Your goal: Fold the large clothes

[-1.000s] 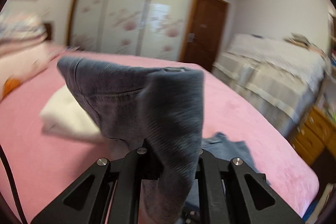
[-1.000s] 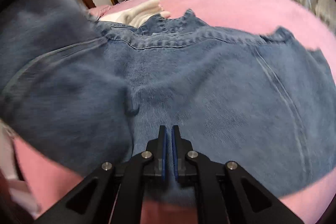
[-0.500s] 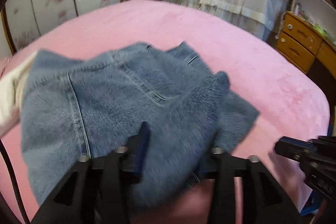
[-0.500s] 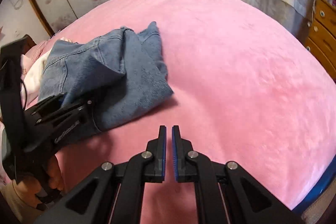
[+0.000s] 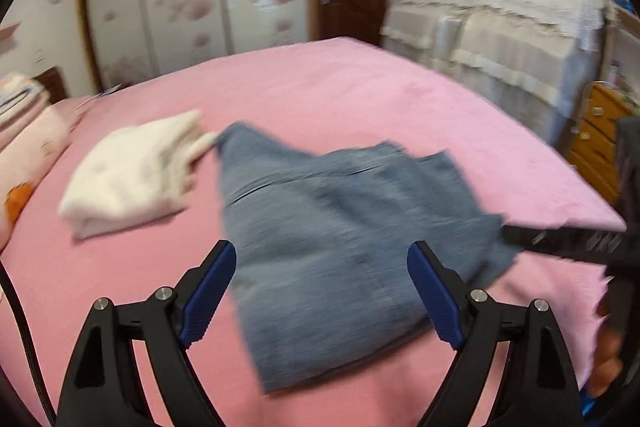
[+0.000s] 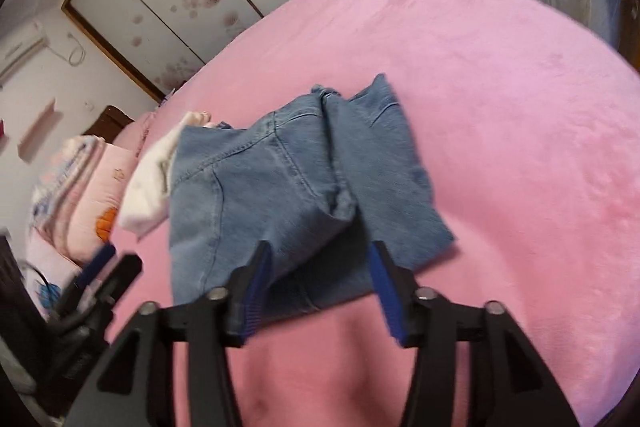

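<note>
1. Jeans [image 5: 344, 251] are laid folded on the pink bed [image 5: 360, 87], just beside a white garment [image 5: 132, 179].
2. Left gripper [image 5: 322, 291] is held wide, nothing gripped, near the jeans.
3. Right gripper [image 6: 316, 291] is likewise spread, nothing gripped, at the jeans' near edge.

My left tongs [image 5: 322, 285]: matte black angular links, round silver screws at the joints, ribbed blue pads [image 5: 208, 287], a thin black cable at far left. My right tongs [image 6: 316, 285]: identical black frame, silver screws, blue pads [image 6: 384, 291].
</note>
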A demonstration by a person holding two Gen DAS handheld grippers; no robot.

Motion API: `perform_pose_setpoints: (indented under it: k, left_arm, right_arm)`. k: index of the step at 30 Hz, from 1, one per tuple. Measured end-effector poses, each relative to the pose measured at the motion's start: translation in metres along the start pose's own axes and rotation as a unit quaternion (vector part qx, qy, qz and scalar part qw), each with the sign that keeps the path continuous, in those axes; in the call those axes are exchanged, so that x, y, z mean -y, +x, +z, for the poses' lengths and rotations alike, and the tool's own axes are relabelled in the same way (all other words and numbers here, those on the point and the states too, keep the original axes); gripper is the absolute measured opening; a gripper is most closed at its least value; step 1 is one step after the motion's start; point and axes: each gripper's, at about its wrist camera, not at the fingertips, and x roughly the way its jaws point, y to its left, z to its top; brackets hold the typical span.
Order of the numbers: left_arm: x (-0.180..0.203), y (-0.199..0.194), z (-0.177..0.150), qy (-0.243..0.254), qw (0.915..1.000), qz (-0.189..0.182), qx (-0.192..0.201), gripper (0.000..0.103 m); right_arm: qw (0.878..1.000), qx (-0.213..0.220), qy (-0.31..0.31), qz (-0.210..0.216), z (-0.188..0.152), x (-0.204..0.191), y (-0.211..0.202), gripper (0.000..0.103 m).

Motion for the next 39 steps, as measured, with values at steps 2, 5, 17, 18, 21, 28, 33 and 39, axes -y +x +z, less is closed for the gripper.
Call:
perform_pose_setpoints:
  k: [2,5,17,18,21,28,33,39]
  left_arm:
    - [-0.016,0.009,-0.007,-0.015,0.9995,0.019,-0.021,0.087]
    - [-0.034,0.019,-0.02,-0.041,0.9976,0.023,-0.05,0.087]
    - [-0.041,0.055,-0.021,-0.069,0.9945,0.026,-0.074,0.087]
    - [-0.039,0.053,-0.018,-0.072,0.9954,0.013,-0.062,0.087]
    - [-0.025,0.059,-0.017,-0.059,0.9969,0.002,-0.053,0.087]
    - [0.005,0.092,-0.033,-0.027,0.996,-0.019,-0.083,0.089]
    - [-0.004,0.093,-0.031,-0.049,0.9923,-0.041,-0.106,0.091]
    - [-0.018,0.073,-0.032,-0.064,0.9914,-0.034,-0.109,0.091]
  right_arm:
    - [1.0,-0.01,0.015,0.008,0.007,0.0,0.009,0.063]
    - [0.998,-0.037,0.041,0.015,0.017,0.006,0.031,0.063]
    - [0.997,-0.011,-0.064,0.035,0.039,-0.036,0.033,0.017]
    - [0.995,0.027,-0.089,0.037,0.039,-0.044,0.012,0.016]
    - [0.992,0.076,-0.1,0.004,0.034,-0.036,-0.009,0.016]
    - [0.996,0.023,-0.044,-0.08,0.001,0.038,0.045,0.016]
    - [0.993,0.036,-0.05,-0.096,-0.004,0.031,0.042,0.017]
    - [0.991,0.045,-0.035,-0.12,0.002,0.031,0.012,0.044]
